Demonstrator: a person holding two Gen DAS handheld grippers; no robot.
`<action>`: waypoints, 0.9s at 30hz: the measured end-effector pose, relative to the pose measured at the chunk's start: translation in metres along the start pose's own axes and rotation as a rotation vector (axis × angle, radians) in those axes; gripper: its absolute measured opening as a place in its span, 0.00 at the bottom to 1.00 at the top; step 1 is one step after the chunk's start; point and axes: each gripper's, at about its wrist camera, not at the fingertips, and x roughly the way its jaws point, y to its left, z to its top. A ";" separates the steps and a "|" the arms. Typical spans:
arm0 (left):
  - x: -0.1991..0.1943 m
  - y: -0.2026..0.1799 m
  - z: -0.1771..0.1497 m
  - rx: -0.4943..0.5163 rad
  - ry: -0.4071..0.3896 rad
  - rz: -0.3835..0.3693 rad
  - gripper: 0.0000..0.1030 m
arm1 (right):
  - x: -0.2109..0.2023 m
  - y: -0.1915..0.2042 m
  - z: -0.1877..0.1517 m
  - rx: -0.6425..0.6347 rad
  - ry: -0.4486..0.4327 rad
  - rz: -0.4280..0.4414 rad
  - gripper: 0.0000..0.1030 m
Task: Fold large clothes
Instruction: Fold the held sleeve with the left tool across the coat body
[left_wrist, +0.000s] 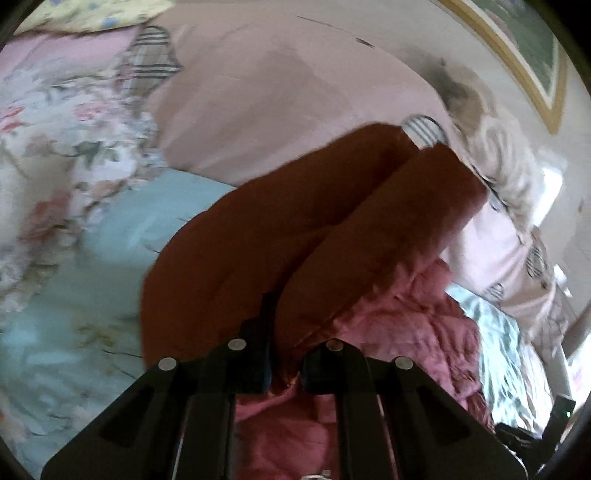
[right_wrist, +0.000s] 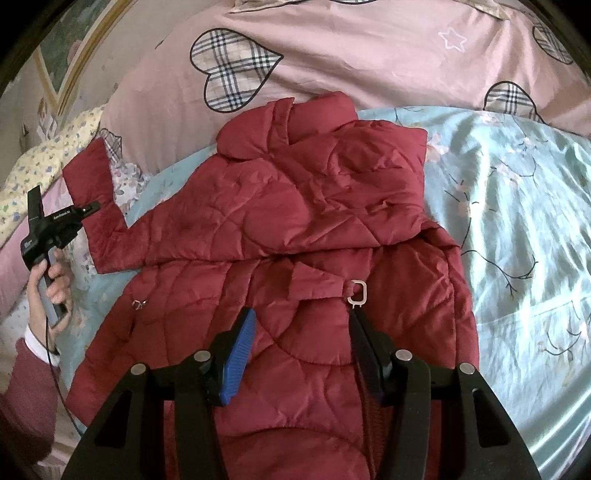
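One sleeve (right_wrist: 88, 177) in left hand-held gripper (right_wrist: 90, 208)

Red quilted jacket (right_wrist: 295, 229) spread flat on pale blue floral bedsheet (right_wrist: 517, 221), collar toward pink quilt with plaid hearts (right_wrist: 369, 55) behind. Left sleeve (right_wrist: 96, 192) raised off the bed at far left, clamped in left tool (right_wrist: 92, 207). Right tool (right_wrist: 303, 332) over jacket's lower front, beside white plastic buckle (right_wrist: 357, 292).

A home bedroom: bed with floral sheet (right_wrist: 517, 206), heart-patterned quilt (right_wrist: 332, 55), framed picture (left_wrist: 532, 55).
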 end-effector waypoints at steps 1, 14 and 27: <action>0.001 -0.008 -0.002 0.008 0.008 -0.009 0.08 | -0.001 -0.001 0.000 0.002 -0.001 -0.002 0.53; 0.030 -0.128 -0.047 0.217 0.095 -0.125 0.08 | 0.002 -0.010 0.013 0.054 -0.001 0.067 0.53; 0.080 -0.198 -0.098 0.299 0.168 -0.107 0.08 | 0.020 -0.048 0.054 0.227 -0.002 0.189 0.63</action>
